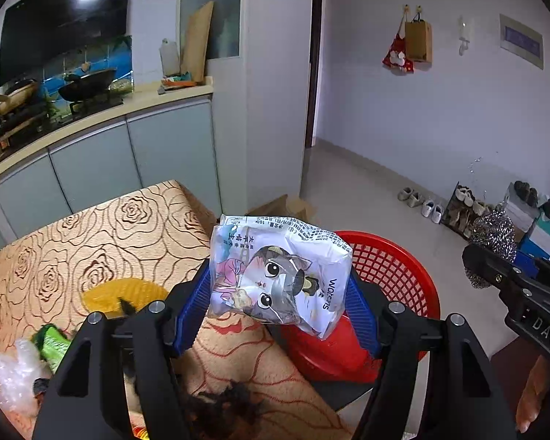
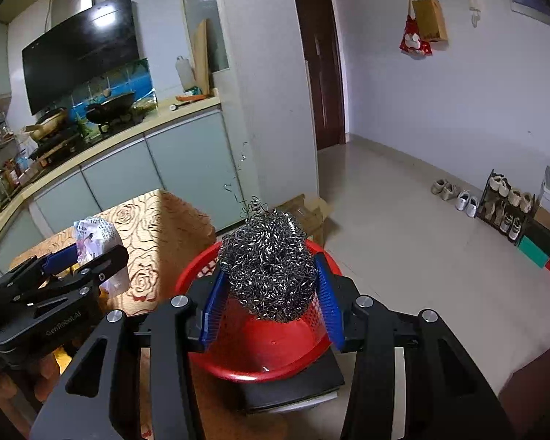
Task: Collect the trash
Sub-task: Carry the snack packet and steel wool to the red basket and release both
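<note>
Your left gripper [image 1: 280,286] clamps a crinkled snack wrapper [image 1: 278,275] by its sides, near the red basket [image 1: 396,267]; it looks light, soft and slippery. Your right gripper [image 2: 271,293] squeezes a springy steel-wool scourer [image 2: 269,267] over the basket, gripped across its middle.

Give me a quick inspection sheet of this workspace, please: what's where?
Surface: table with rose-patterned cloth.
Job's things: printed packet; steel wool ball; red basket on a dark stool beside the table.
Clutter: yellow scrap, green wrapper, clear plastic, dark clump.
Grippers: left tool clamps the packet; right tool clamps the steel wool above the basket.
Cables: nothing seen.
Surroundings: kitchen counter, shoe rack.
</note>
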Demonstrator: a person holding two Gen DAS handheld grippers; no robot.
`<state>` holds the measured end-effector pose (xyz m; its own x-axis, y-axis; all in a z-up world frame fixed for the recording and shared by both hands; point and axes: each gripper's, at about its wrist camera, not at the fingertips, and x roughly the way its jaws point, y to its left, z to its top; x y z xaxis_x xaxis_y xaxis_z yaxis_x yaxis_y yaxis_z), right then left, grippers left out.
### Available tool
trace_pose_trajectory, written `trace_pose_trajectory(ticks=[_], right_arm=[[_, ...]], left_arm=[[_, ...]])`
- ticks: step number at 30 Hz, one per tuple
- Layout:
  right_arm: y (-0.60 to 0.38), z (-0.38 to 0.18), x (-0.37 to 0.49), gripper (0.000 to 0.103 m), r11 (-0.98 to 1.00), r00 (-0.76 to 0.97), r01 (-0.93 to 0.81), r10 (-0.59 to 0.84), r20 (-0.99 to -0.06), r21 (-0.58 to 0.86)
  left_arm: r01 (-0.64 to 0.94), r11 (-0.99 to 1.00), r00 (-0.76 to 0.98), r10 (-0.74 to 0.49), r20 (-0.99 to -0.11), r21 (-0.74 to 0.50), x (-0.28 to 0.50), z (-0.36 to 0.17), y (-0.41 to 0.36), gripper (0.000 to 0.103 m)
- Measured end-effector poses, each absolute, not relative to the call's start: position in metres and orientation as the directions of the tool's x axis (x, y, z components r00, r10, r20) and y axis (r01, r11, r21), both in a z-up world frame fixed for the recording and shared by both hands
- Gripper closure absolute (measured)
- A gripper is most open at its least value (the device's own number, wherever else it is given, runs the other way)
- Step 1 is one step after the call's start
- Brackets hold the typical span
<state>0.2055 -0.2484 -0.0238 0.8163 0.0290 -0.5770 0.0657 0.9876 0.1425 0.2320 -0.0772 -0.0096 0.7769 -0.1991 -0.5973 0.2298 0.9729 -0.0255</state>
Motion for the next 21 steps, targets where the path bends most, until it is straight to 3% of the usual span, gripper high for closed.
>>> trace_pose_trajectory(ticks=[17,21], right_arm=[[-0.259,-0.053,0.237,0.058,0.986,0.764,0.043,0.072,-0.642,0.162],[-0.262,-0.056,0.247,0.051,0.98,0.744,0.021,0.117,-0.658,0.197]], left_arm=[[0.235,0.972,0.739,-0.181,-0.649,-0.002,0.264,-0.035,-0.101,0.035],[0.239,0.971,0.734,-0.18,-0.655,0.002,0.265,-0.039,-0.103,0.035]])
